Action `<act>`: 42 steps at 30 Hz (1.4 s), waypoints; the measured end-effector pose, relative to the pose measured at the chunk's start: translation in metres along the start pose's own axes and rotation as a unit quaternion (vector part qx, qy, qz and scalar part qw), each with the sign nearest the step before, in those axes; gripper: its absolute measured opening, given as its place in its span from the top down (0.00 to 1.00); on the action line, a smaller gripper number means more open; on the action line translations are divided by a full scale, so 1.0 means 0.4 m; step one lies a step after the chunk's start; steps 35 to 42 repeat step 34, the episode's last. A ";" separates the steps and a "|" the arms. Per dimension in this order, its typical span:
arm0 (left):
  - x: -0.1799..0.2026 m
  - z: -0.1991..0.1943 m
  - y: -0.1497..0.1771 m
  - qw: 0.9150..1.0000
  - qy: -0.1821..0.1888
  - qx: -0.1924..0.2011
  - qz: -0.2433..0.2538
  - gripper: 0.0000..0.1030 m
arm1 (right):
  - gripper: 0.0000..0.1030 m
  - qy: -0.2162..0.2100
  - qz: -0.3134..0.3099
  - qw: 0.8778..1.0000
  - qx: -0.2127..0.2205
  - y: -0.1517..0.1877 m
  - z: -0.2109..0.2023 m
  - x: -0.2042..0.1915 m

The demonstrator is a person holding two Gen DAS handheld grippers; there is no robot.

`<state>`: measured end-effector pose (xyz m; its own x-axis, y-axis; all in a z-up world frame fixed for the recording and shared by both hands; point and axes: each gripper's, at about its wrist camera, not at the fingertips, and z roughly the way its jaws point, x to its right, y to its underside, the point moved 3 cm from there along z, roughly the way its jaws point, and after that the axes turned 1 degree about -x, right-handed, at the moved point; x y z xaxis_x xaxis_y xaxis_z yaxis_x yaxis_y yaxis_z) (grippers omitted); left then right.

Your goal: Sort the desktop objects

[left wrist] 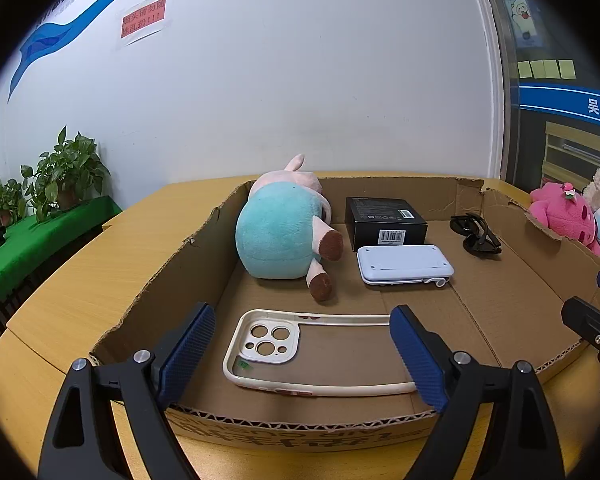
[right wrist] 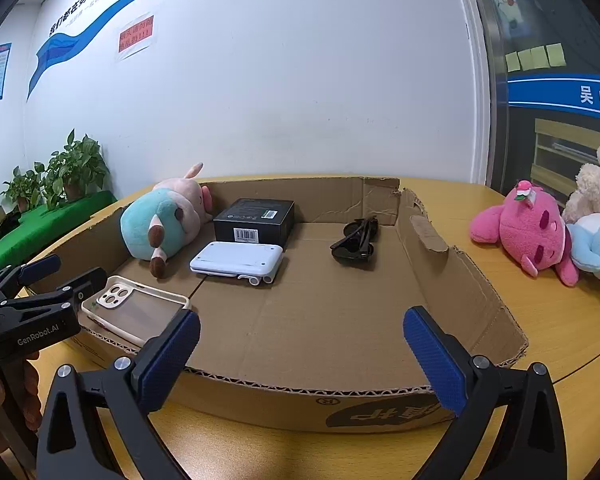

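A shallow cardboard box (left wrist: pixel 512 280) (right wrist: pixel 452 276) lies on the wooden table. Inside it are a teal-and-pink plush pig (left wrist: pixel 280 228) (right wrist: pixel 160 220), a black carton (left wrist: pixel 384 220) (right wrist: pixel 256 218), a white flat device (left wrist: pixel 404 264) (right wrist: pixel 238 260), black sunglasses (left wrist: pixel 476 232) (right wrist: pixel 356 242) and a cream phone case (left wrist: pixel 312 352) (right wrist: pixel 136 308). My left gripper (left wrist: pixel 302 350) (right wrist: pixel 66 274) is open, its fingers either side of the phone case and apart from it. My right gripper (right wrist: pixel 300 352) is open and empty over the box's near edge; it also shows in the left wrist view (left wrist: pixel 596 300).
A pink plush (right wrist: pixel 528 232) (left wrist: pixel 564 216), a cream plush (right wrist: pixel 596 188) and a light-blue plush (right wrist: pixel 596 248) lie on the table right of the box. Potted plants (left wrist: pixel 56 176) stand on a green-covered surface at far left. A white wall is behind.
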<state>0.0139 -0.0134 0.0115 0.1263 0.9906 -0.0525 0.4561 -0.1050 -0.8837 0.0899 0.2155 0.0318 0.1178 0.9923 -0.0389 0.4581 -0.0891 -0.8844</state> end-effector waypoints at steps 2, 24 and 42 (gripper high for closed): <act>0.000 0.000 0.000 1.000 0.000 0.000 0.000 0.13 | 0.00 0.002 0.001 1.000 0.000 0.000 0.001 -0.001; 0.000 0.001 0.000 1.000 0.000 0.000 0.000 0.13 | 0.00 0.004 0.001 1.000 0.000 0.000 0.003 0.000; -0.001 0.004 -0.001 1.000 0.000 0.000 0.000 0.13 | 0.00 0.004 0.001 1.000 0.000 -0.002 0.003 0.001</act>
